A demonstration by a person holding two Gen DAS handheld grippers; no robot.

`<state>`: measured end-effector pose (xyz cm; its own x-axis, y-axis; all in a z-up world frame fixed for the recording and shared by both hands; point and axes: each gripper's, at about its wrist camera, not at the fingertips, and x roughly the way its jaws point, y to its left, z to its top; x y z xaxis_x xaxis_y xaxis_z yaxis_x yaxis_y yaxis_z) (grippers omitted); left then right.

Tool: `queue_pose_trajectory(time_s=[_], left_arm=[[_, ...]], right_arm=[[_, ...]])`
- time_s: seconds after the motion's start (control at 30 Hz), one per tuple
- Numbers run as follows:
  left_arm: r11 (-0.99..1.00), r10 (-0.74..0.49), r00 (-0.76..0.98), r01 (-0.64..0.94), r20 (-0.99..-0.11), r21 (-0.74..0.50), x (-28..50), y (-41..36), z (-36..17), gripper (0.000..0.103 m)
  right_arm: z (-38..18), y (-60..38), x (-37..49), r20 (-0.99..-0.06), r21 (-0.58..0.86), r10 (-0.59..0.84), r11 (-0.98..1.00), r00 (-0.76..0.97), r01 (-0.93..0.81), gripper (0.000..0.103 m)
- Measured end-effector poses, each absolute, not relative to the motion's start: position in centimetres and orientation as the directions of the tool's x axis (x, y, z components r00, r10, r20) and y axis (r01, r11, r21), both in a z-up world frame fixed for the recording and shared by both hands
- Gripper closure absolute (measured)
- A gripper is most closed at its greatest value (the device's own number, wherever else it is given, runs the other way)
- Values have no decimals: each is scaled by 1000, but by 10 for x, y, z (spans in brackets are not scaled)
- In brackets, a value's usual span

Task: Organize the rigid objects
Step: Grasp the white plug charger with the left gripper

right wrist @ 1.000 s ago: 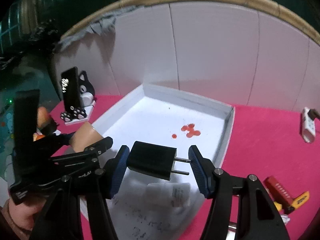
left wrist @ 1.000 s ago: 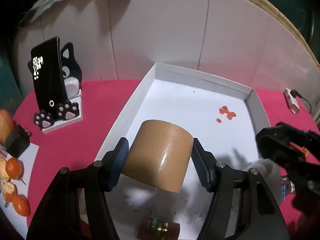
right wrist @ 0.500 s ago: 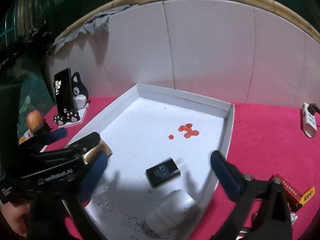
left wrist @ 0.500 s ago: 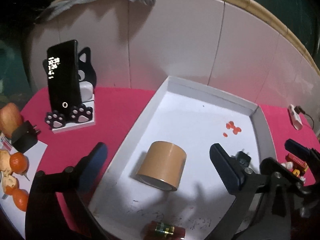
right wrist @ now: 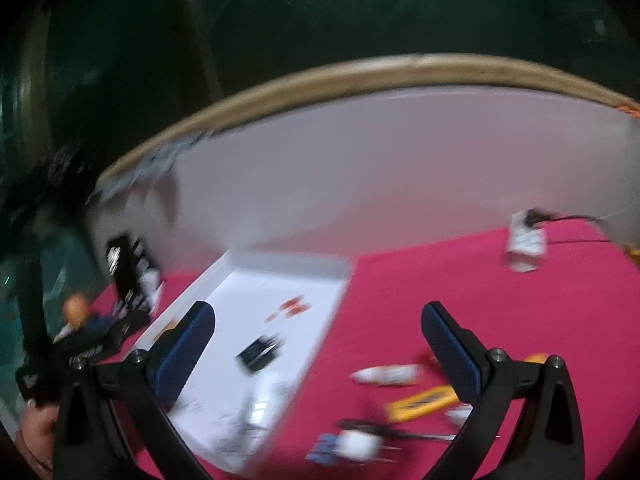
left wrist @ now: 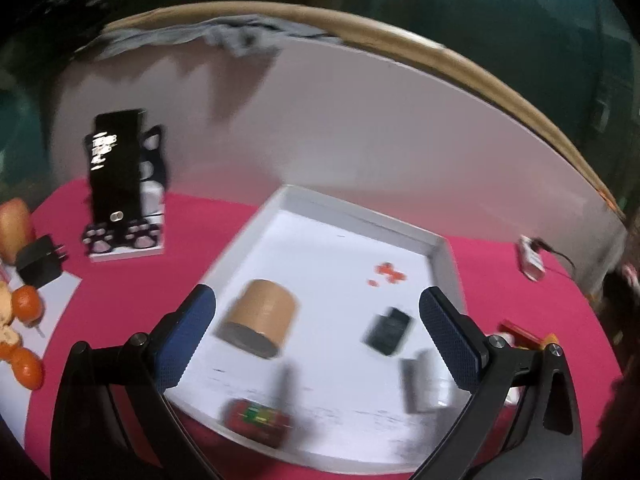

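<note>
A white tray [left wrist: 444, 256] lies on the pink tablecloth. Inside it rest a brown tape roll [left wrist: 262, 322], a black plug adapter [left wrist: 390, 330], a small white bottle [left wrist: 426, 384] and a red-and-green cylinder [left wrist: 256, 420]. My left gripper [left wrist: 316, 340] hangs open above the tray with nothing between its fingers. In the blurred right wrist view the right gripper [right wrist: 318, 348] is open and empty over the tray's right rim [right wrist: 324, 336], with the adapter [right wrist: 258, 354] below it. Loose on the cloth lie a white tube [right wrist: 388, 374], a yellow item [right wrist: 424, 400] and a blue-white piece [right wrist: 348, 446].
A black phone on a cat-paw stand [left wrist: 118, 184] stands at the left. A second black adapter [left wrist: 40, 264], oranges [left wrist: 26, 302] and an apple [left wrist: 14, 226] sit at the far left. A white charger [left wrist: 532, 258] lies at the right by the white wall.
Both grippers opened wide, dropping the tape roll and the adapter into the tray, then rose and drew back. The right gripper swung to the right, over the tray's rim.
</note>
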<state>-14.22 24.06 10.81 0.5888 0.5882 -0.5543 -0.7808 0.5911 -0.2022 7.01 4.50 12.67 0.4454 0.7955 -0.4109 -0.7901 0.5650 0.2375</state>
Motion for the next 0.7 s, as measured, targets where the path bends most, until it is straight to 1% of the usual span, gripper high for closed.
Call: queue_pose_trajectory(time_s=[0.13, 0.23, 0.3, 0.47, 0.57, 0.7], left_arm=[[684, 521, 656, -704, -547, -193, -118, 212, 114, 0], [758, 441, 697, -627, -565, -181, -92, 189, 111, 0], [802, 395, 703, -578, -591, -151, -72, 171, 105, 0], [892, 240, 690, -435, -683, -125, -27, 128, 77, 0], [909, 203, 639, -405, -742, -100, -5, 112, 55, 0], [916, 208, 617, -395, -759, -69, 11, 99, 43, 0]], right_arm=[[138, -20, 96, -343, 247, 732, 675, 589, -695, 0], [137, -58, 114, -334, 268, 689, 723, 643, -636, 0], [130, -72, 125, -357, 283, 680, 732, 640, -620, 0], [94, -82, 140, -483, 298, 649, 753, 588, -587, 0], [75, -85, 145, -534, 304, 639, 757, 554, -579, 0], [64, -94, 149, -546, 340, 650, 749, 529, -569, 0]])
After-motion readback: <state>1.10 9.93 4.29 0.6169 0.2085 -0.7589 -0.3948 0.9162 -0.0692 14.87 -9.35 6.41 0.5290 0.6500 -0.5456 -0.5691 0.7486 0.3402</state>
